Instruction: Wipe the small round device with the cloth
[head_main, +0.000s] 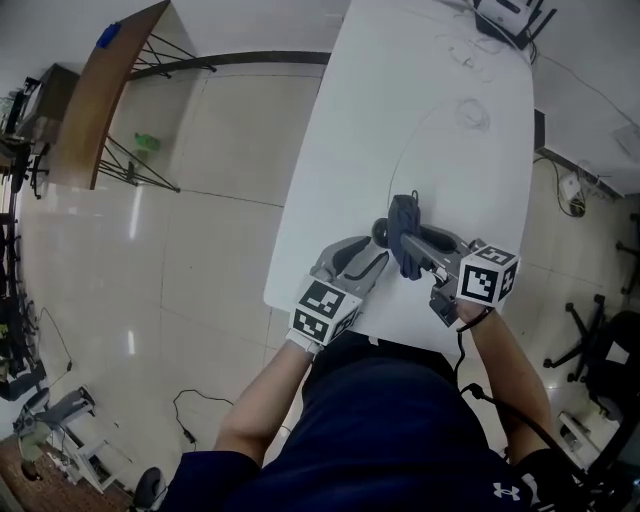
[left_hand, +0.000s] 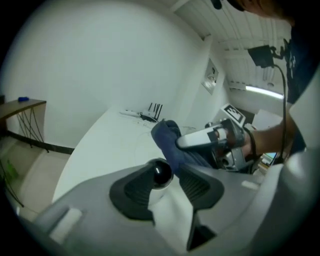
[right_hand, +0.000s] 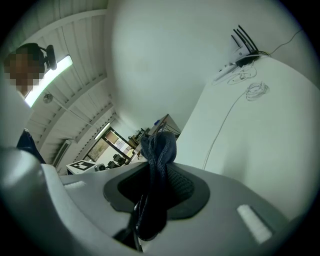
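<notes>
A: What is far over on the left?
B: A brown wooden table with a small blue thing on its far end. Something green lies on the shiny floor near its thin black legs.

A: And in the middle?
B: A long white table. The person leans over its near end with a gripper in each hand.

A: What about the left gripper?
B: The left gripper has its jaws wide apart. The small round device, black and shiny on top, sits between them, close to the tips. It is right beside one pad. I cannot tell if that pad touches it.

A: Where is the cloth?
B: The cloth is dark blue and bunched up, just to the right of the device. The right gripper has its jaws closed on the cloth and pinches it tight. A fold pokes out past the tips.

A: Are there any words to read?
B: The left cube and the right cube show black and white squares, not letters. On the dark sleeve at the bottom right is a small white logo, two curves back to back.

A: What is at the far end?
B: A white box with black sticks poking up. A thin white cable lies coiled near it.
</notes>
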